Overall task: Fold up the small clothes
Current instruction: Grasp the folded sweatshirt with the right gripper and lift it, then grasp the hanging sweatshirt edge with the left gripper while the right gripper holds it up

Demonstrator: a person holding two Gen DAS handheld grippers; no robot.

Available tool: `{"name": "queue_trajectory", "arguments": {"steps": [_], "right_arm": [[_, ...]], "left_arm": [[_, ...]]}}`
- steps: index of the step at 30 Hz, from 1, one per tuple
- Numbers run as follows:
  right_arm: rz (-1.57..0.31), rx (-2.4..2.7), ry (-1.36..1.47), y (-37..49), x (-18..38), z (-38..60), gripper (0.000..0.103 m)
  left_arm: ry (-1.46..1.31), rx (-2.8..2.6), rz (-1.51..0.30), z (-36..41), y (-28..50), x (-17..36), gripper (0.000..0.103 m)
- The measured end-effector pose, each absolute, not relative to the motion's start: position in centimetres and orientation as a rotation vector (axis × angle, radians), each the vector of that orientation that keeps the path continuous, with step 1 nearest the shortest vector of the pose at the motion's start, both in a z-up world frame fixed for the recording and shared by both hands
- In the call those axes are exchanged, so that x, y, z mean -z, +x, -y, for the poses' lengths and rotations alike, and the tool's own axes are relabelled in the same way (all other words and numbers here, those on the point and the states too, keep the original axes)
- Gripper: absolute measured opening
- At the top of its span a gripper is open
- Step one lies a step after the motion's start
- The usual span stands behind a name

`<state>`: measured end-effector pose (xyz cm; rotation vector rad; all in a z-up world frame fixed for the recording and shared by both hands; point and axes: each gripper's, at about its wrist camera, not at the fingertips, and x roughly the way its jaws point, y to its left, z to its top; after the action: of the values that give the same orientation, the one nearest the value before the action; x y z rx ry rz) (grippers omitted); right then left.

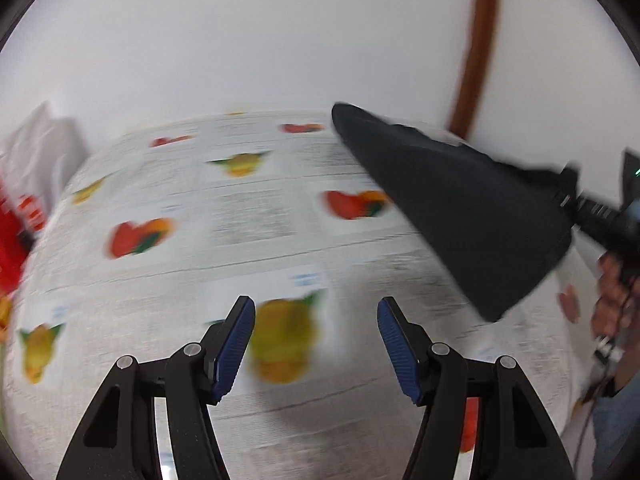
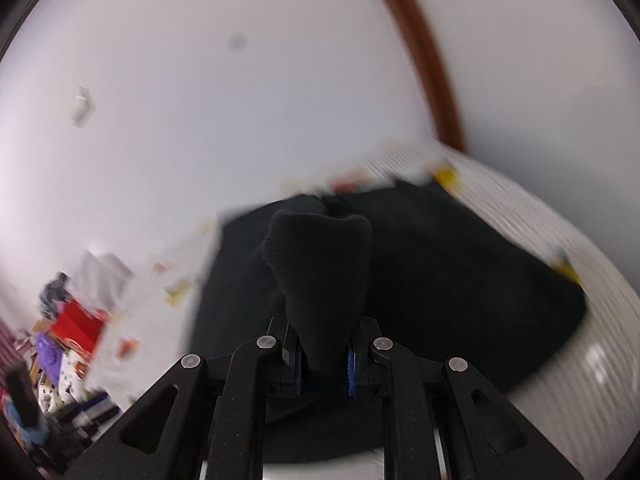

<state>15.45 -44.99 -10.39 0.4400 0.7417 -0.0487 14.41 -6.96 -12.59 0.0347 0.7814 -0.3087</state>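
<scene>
The right gripper (image 2: 325,364) pinches a bunched edge of the soft, limp black garment (image 1: 452,200), best held by corners; the left gripper (image 1: 316,340) gapes empty.

White fruit-printed tablecloth (image 1: 248,232), plain white wall (image 1: 240,40), curved brown wooden strip (image 1: 478,40), red box (image 2: 78,326) stood among blurred clutter.

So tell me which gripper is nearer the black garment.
Right. The right gripper is clamped on a bunched fold of the black garment. The left gripper stands open and empty over the fruit-print tablecloth, apart from it.
</scene>
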Motion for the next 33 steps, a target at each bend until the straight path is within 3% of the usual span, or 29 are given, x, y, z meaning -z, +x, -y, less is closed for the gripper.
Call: {"name": "queue_trajectory", "arguments": {"steps": [2, 4, 6, 9, 13, 15, 19, 20, 23, 25, 33], "right_arm": [[-0.796, 0.039, 0.453, 14.3, 12.3, 46.3, 0.017], [-0.807, 0.049, 0.436, 13.4, 12.6, 46.7, 0.028], [-0.791, 0.072, 0.389, 12.9, 12.1, 46.6, 0.033], [-0.781, 0.049, 0.325, 13.3, 11.1, 46.5, 0.053], [-0.807, 0.047, 0.288, 14.7, 11.5, 46.6, 0.054], [-0.815, 0.058, 0.273, 15.4, 12.1, 46.6, 0.052], [-0.784, 0.076, 0.264, 15.4, 12.4, 47.1, 0.022], [-0.786, 0.066, 0.265, 15.5, 12.6, 47.2, 0.019], [-0.808, 0.057, 0.252, 16.2, 13.1, 46.7, 0.016], [-0.814, 0.049, 0.243, 16.4, 13.3, 46.1, 0.015], [-0.853, -0.042, 0.235, 17.8, 13.2, 41.0, 0.014]], "left_arm": [[0.044, 0.37, -0.782, 9.2, 14.4, 12.7, 0.061], [0.056, 0.419, -0.788, 11.2, 14.3, 12.8, 0.061], [0.058, 0.471, -0.798, 12.9, 14.2, 12.9, 0.061], [0.074, 0.537, -0.822, 15.3, 13.9, 13.4, 0.061], [0.121, 0.559, -0.845, 18.1, 14.1, 14.7, 0.061], [0.141, 0.565, -0.85, 19.1, 14.2, 15.0, 0.061], [0.162, 0.552, -0.872, 20.4, 14.6, 15.8, 0.059], [0.156, 0.553, -0.876, 20.4, 14.7, 15.9, 0.051], [0.141, 0.549, -0.865, 20.1, 14.6, 15.9, 0.028], [0.136, 0.54, -0.853, 19.6, 14.2, 15.5, 0.019], [0.078, 0.434, -0.853, 13.5, 14.4, 14.6, 0.015]]}}
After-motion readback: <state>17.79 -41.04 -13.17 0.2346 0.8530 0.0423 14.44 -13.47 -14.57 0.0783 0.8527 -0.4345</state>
